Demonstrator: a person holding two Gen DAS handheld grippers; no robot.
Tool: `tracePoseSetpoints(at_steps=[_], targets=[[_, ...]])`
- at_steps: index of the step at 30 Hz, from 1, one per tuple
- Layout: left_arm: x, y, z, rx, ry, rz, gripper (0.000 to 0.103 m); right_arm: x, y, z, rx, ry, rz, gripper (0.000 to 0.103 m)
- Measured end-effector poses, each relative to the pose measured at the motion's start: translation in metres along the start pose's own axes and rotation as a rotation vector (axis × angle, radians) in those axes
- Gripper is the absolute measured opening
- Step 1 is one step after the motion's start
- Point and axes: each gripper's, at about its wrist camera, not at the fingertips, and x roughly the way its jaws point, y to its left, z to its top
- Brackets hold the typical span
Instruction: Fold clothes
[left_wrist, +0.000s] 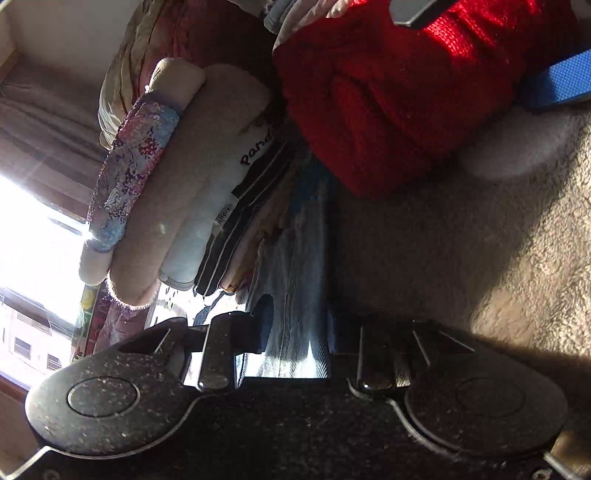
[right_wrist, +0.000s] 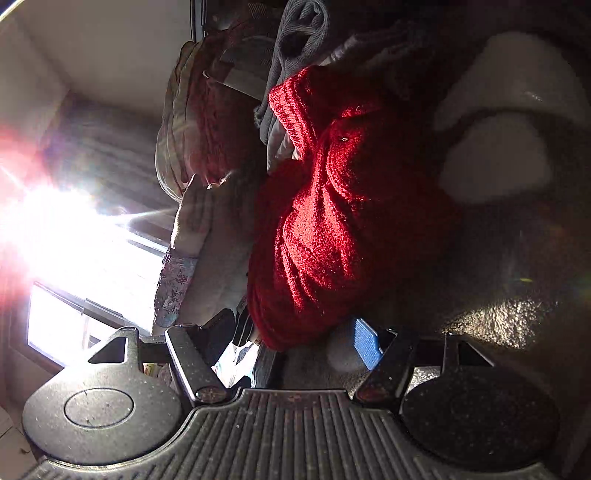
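Left gripper (left_wrist: 291, 347): black two-finger tool; fingers close together, with blue denim fabric (left_wrist: 295, 258) lying between them. Whether the pads press on the denim cannot be told.
Right gripper (right_wrist: 291, 354): black two-finger tool; fingers spread apart, nothing between the pads. One blue fingertip pad (right_wrist: 365, 343) shows beside the lower edge of the knit.
Red garment (right_wrist: 321, 221): crumpled red knitted sweater, bunched on the beige fleece blanket (left_wrist: 480, 258); directly ahead of the right gripper, in the upper right of the left wrist view.
Folded stack (left_wrist: 177, 184): floral, cream fleece, white and striped pieces piled together, just beside the red garment.
Background: bright window (right_wrist: 74, 240), strong glare.
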Motion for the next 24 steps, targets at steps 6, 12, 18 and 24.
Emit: tracePoseSetpoints(at_steps=[6, 12, 18, 24], targets=[[0.019, 0.019, 0.011, -0.058, 0.036, -0.056, 0.006, -0.019, -0.01, 0.004, -0.002, -0.016, 0.0, 0.069], [-0.016, 0.102, -0.028, -0.391, -0.021, -0.105, 0.005, -0.017, 0.0, 0.002, -0.05, 0.022, 0.048, 0.071], [-0.06, 0.195, -0.098, -0.69, -0.076, -0.09, 0.005, -0.003, 0.057, -0.044, -0.369, 0.249, 0.19, 0.075], [-0.097, 0.267, -0.157, -0.898, -0.113, -0.078, 0.005, 0.014, 0.107, -0.119, -0.71, 0.426, 0.18, 0.077]])
